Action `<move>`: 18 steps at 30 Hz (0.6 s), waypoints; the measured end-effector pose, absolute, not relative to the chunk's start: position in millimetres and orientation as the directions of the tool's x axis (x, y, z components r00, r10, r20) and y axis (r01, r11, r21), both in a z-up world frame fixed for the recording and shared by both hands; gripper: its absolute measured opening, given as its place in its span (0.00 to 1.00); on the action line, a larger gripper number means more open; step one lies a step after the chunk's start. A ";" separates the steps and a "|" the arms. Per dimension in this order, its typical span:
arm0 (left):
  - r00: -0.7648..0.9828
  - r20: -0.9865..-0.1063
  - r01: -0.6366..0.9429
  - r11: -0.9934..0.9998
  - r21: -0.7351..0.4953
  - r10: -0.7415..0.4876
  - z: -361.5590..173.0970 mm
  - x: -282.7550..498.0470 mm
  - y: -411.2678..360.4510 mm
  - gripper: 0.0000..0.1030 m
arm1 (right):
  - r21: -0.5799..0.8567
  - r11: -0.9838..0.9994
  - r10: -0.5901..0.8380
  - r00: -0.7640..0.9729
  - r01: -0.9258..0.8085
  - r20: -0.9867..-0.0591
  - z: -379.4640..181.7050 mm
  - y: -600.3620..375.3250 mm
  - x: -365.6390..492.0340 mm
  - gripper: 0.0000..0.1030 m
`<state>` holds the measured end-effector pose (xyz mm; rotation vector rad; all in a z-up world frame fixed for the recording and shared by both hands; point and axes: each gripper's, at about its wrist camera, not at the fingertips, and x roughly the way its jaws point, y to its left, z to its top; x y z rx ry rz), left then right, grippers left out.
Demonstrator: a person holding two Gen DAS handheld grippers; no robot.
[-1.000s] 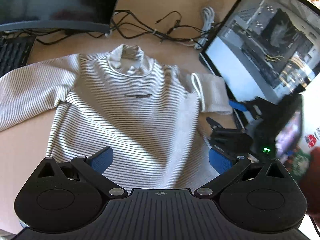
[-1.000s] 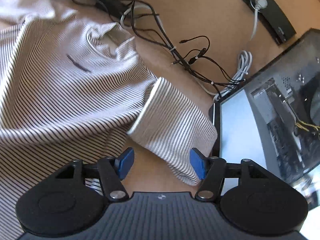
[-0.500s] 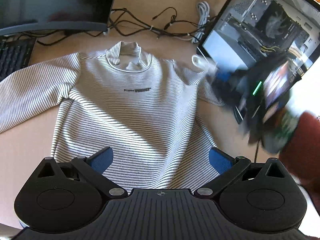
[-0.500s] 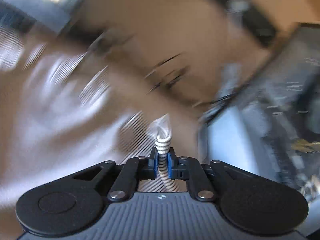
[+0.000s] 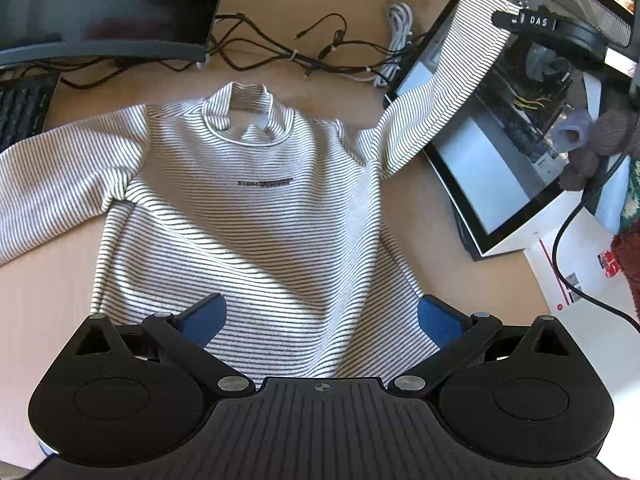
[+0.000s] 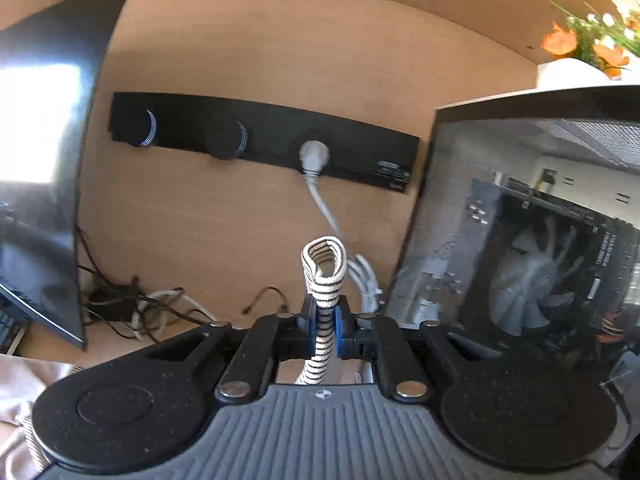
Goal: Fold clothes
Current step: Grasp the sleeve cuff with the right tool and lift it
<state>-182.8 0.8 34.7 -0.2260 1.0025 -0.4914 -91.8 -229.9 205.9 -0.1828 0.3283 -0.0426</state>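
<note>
Folding had barely begun, by my reading; the striped top (image 5: 256, 216) lay face up and flat on the desk (image 5: 304, 4), body unfolded, collar (image 5: 248, 116) toward the tangle of cables (image 5: 304, 60) and hem toward your left gripper (image 5: 322, 318); its long axis ran from that gripper straight up to the collar. You held the left gripper spread wide over the hem, gripping nothing. Your right gripper (image 6: 324, 326) was clenched on the cuff (image 6: 323, 264) of one sleeve (image 5: 444, 92), the cuff poking up as a loop between the blue pads (image 6: 341, 330); that sleeve rose off the desk, stretched from the collar's side out across the glass-sided computer case (image 5: 500, 168). The other sleeve (image 5: 60, 184) lay spread on the far side of the collar, toward the keyboard (image 5: 20, 112). Both sleeves and the body were yet to be folded in, as far as I could judge.
</note>
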 end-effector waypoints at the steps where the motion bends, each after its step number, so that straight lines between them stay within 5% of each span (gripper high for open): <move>1: 0.442 -0.748 0.289 0.868 -0.403 -0.495 34.5 -182.6 1.5 1.00 | -0.178 0.984 -0.056 0.947 -0.002 -0.318 206.9 -225.3 -91.0 0.08; 18: 0.463 -0.756 0.135 0.880 -0.456 -0.462 20.8 -174.5 36.8 1.00 | -0.110 0.931 0.264 0.852 -0.347 -0.452 157.1 -106.1 -75.0 0.08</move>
